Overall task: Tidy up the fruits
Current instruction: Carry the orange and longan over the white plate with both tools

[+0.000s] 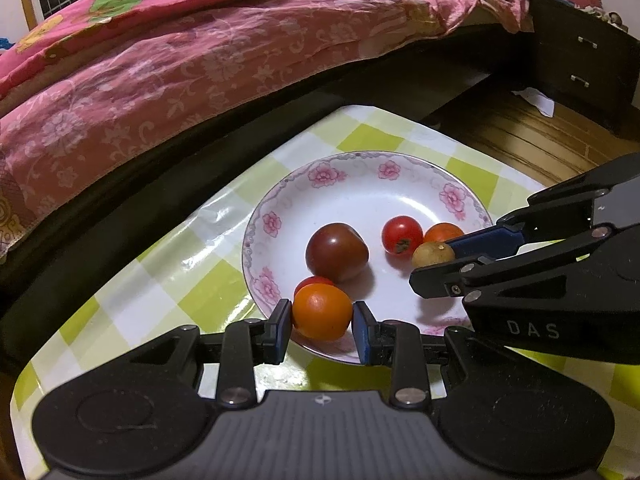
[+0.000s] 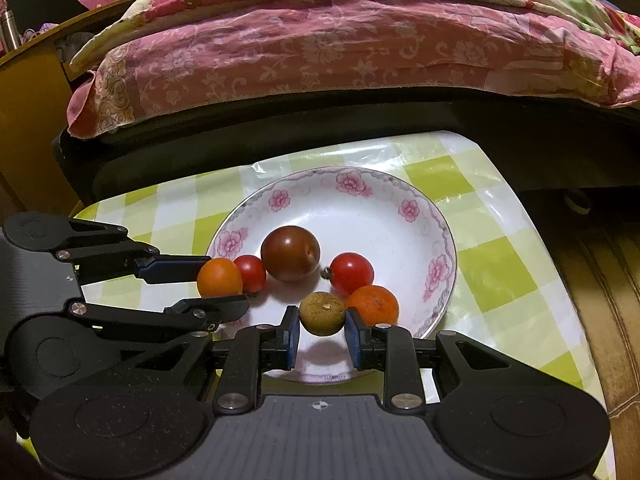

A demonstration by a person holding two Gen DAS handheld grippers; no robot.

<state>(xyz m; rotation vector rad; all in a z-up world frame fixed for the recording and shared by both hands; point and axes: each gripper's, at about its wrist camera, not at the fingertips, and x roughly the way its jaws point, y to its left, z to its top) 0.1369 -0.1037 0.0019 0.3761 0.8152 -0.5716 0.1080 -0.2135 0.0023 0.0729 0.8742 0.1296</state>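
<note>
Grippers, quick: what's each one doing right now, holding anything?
Left gripper: closed on the orange fruit, over the plate.
Right gripper: closed on the small brownish-green fruit, over the same plate.

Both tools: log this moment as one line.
left tool: shut on orange fruit | right tool: shut on brown-green fruit | both over plate | loose on plate: four fruits
</note>
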